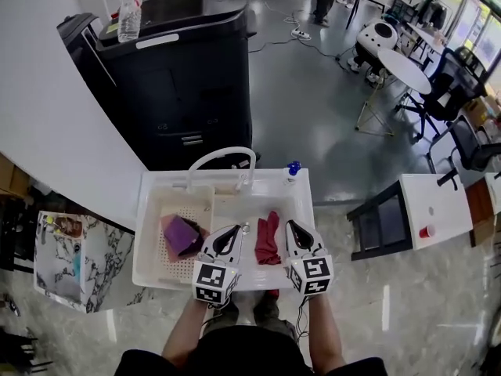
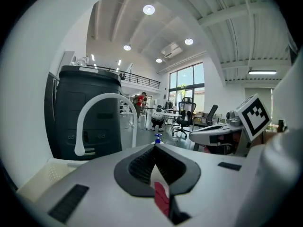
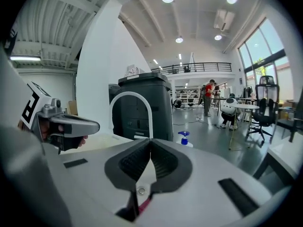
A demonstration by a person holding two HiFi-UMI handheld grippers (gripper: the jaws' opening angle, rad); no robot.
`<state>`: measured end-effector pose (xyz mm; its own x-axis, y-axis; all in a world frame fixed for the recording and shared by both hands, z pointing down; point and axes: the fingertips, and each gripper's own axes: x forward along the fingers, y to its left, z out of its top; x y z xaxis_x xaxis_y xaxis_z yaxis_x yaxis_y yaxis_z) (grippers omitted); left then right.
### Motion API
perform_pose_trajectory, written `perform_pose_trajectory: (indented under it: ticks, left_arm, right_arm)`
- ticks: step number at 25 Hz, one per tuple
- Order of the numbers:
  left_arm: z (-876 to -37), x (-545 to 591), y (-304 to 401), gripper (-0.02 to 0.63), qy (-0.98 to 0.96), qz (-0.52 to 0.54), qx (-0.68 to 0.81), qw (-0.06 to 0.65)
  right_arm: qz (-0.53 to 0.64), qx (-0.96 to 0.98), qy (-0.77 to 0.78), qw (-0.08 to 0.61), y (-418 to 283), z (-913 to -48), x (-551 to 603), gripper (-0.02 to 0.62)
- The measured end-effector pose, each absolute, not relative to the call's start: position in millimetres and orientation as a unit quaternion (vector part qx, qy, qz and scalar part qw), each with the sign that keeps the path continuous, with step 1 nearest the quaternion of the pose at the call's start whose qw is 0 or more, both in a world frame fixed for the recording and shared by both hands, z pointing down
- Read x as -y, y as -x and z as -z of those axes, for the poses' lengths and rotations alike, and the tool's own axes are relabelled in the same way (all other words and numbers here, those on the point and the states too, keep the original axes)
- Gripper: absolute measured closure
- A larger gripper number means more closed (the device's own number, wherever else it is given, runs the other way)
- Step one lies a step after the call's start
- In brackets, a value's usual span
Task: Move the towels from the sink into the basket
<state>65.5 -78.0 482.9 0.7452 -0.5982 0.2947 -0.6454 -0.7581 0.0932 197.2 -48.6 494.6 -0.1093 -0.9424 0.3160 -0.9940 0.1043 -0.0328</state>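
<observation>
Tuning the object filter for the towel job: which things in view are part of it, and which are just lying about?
Part of the job:
- red towel, lying in the sink
- purple towel, already in the basket

Just lying about:
- blue spray bottle at the sink's back edge
- water bottle on the black printer
- red cup on the side table

Colour key: sink [image 1: 302, 193] white; faucet [image 1: 223, 151] white; basket [image 1: 167, 258] cream, perforated; red towel [image 1: 268, 237]; purple towel [image 1: 182, 236]; spray bottle [image 1: 293, 168] blue-capped; copier [image 1: 180, 77] black; left gripper [image 1: 237, 228] and right gripper [image 1: 291, 224] pale grey, cubes bearing black-and-white square markers.
</observation>
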Motion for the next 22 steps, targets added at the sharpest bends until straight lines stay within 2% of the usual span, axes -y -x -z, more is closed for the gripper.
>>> perform_pose_trajectory:
  ticks: [22]
  left_arm:
    - [-613.5,59.4,-86.3,0.603,-0.907,-0.218,0.317,0.171]
  right_arm:
    - [-0.246,0.736,-0.611,0.156,-190.3,-636.7,37.3,0.565]
